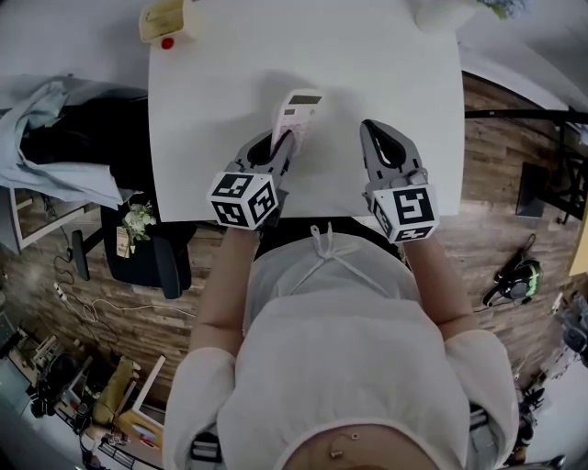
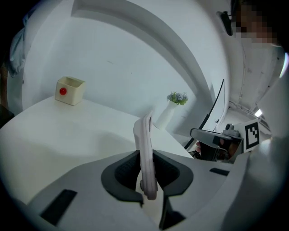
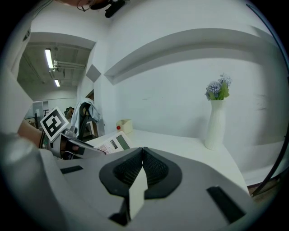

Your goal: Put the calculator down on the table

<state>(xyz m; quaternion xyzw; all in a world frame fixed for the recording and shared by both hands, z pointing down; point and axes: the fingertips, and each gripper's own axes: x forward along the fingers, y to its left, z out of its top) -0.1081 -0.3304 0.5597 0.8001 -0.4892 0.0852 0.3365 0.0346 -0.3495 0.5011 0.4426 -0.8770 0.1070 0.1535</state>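
Observation:
A pale pink-white calculator (image 1: pixel 297 112) juts forward from my left gripper (image 1: pixel 281 145), which is shut on its near end. In the left gripper view the calculator (image 2: pixel 144 144) stands edge-on between the dark pads, just above the white table (image 2: pixel 67 135); I cannot tell whether it touches. The right gripper view shows the calculator's (image 3: pixel 111 143) screen and keys at the left. My right gripper (image 1: pixel 370 130) hovers over the table to the right of the calculator. The right gripper (image 3: pixel 142 166) has its pads pressed together with nothing between them.
A cream box with a red button (image 1: pixel 165 22) sits at the table's far left corner. A white vase with flowers (image 3: pixel 216 118) stands at the far right. A chair draped with clothes (image 1: pixel 64 138) is left of the table (image 1: pixel 220 110).

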